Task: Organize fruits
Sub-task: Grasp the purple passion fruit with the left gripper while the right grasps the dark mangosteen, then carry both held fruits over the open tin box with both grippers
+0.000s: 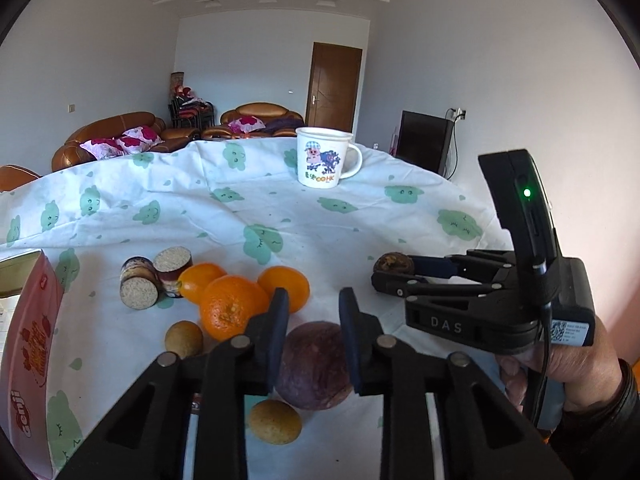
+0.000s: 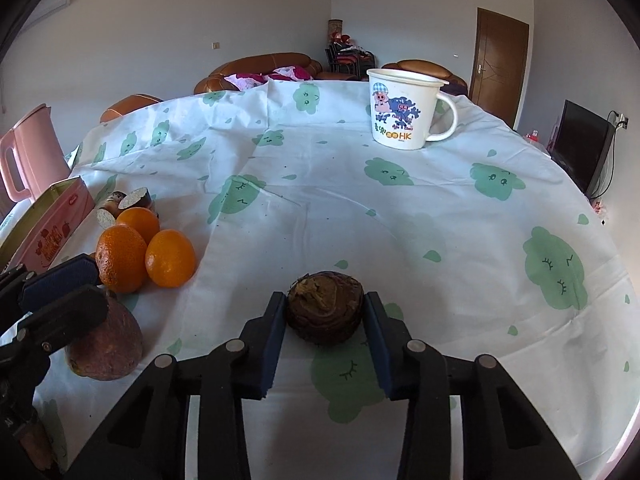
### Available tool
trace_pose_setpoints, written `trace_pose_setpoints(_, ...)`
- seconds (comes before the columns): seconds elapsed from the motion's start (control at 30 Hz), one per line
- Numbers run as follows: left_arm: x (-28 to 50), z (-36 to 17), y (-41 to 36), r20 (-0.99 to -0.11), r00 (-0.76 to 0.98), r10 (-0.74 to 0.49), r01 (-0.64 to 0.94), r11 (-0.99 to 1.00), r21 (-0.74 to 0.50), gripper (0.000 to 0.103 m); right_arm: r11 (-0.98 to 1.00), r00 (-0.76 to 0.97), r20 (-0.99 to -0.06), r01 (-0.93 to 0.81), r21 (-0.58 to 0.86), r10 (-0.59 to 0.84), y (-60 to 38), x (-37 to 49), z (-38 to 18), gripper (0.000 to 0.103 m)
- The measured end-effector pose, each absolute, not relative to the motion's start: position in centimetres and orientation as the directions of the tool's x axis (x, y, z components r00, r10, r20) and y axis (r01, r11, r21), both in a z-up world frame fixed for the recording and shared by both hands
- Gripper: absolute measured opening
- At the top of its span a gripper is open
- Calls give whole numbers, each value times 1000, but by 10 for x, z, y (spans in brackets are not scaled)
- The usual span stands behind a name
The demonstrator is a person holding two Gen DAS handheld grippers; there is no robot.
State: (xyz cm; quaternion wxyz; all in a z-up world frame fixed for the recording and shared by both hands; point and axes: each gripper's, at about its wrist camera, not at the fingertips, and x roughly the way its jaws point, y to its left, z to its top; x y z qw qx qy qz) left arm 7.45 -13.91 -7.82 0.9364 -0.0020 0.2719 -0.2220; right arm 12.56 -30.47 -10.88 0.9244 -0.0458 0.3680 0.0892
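**Two fruits bracketed, neither one lifted yet**

The pink box [image 1: 28,344] stands far left, then three oranges [image 1: 234,306] in a cluster. The left gripper [image 1: 314,308] is spread around the purple passion fruit [image 1: 316,364], its pads apparently short of the skin; close gently. Farther right, the right gripper [image 2: 324,312] brackets the dark wrinkled fruit [image 2: 325,307] on the tablecloth [image 2: 360,200]; I cannot tell whether it grips. Squeeze lightly, lift straight

A cloud-print cloth [image 2: 340,184] covers the desk. On it lie three oranges [image 2: 136,248], a passion fruit [image 2: 108,344], and a mug [image 2: 404,110]. A pink box [image 1: 28,344] sits at the left.
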Motion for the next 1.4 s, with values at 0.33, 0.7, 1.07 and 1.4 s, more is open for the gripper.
trace_pose_setpoints(0.33,76,-81,-140,-536,751,-386,406,910,-87,71,978,755,-638,-208,-14,151,-306,116,-105,41)
trace_pose_setpoints(0.7,83,-91,-146,-612,688,-391,439,895,-78,60,974,811,-552,-229,2,192,-302,80,-101,41)
trace_pose_setpoints(1.07,84,-93,-143,-613,673,-413,445,889,-111,49,969,820,-529,-248,14,217,-295,68,-98,41)
trace_pose_setpoints(1.4,88,-94,-142,-631,658,-410,439,890,-121,50,967,832,-505,-251,28,231,-296,62,-95,41)
